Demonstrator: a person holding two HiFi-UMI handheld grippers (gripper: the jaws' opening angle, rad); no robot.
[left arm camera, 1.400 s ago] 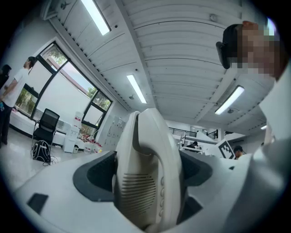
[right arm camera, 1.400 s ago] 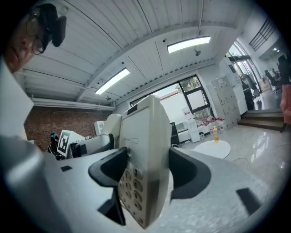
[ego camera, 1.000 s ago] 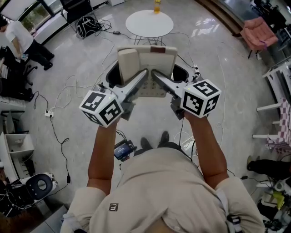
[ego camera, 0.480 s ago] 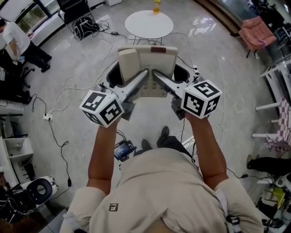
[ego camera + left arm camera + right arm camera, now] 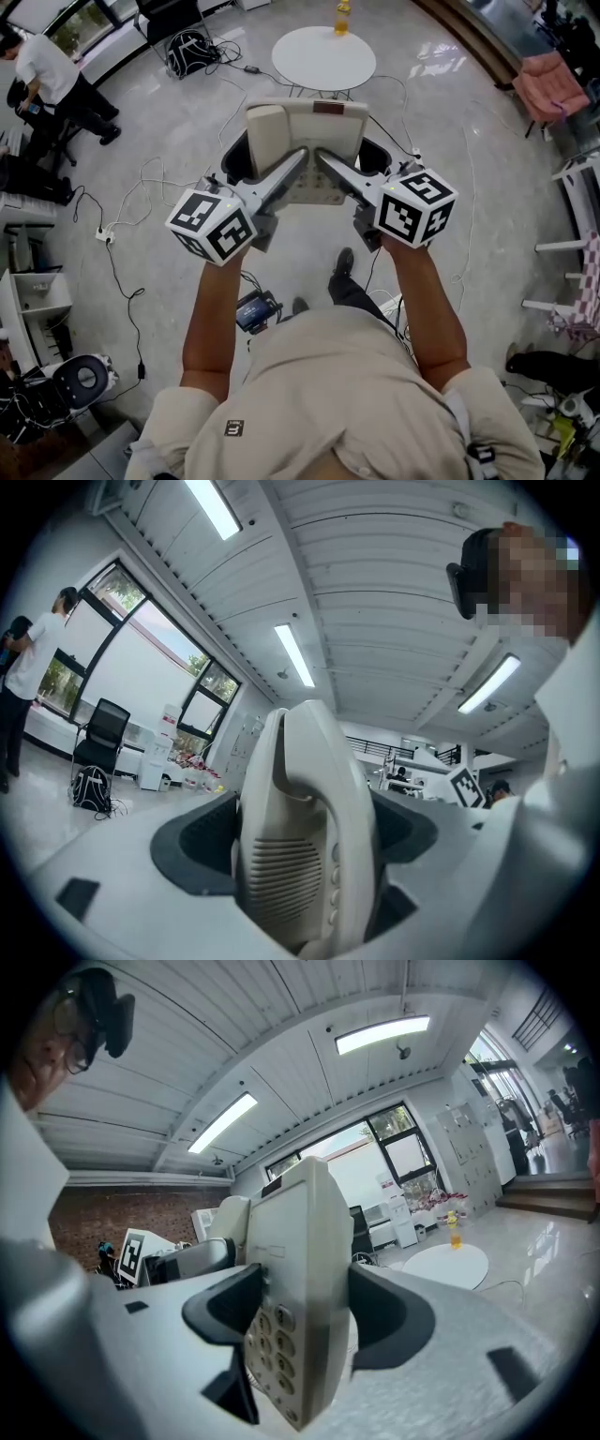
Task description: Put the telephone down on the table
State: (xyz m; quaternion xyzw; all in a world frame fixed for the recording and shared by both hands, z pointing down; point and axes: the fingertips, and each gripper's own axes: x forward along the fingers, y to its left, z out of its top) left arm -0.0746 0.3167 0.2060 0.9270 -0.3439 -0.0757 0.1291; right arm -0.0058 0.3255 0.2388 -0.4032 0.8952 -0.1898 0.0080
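Left gripper (image 5: 300, 841) and right gripper (image 5: 305, 1316) each clamp one side of the cream telephone (image 5: 305, 131), handset seated at its left, holding it above the floor, short of the round white tabletop (image 5: 323, 58).

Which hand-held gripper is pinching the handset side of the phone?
The left hand-held gripper: it clamps the telephone's side bearing the handset. The right hand-held gripper clamps the side with the number buttons.

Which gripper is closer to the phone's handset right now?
Left. The left gripper has its jaws shut on the telephone at its handset side, touching the handset. The right gripper clamps the keypad side, with the handset beyond it.
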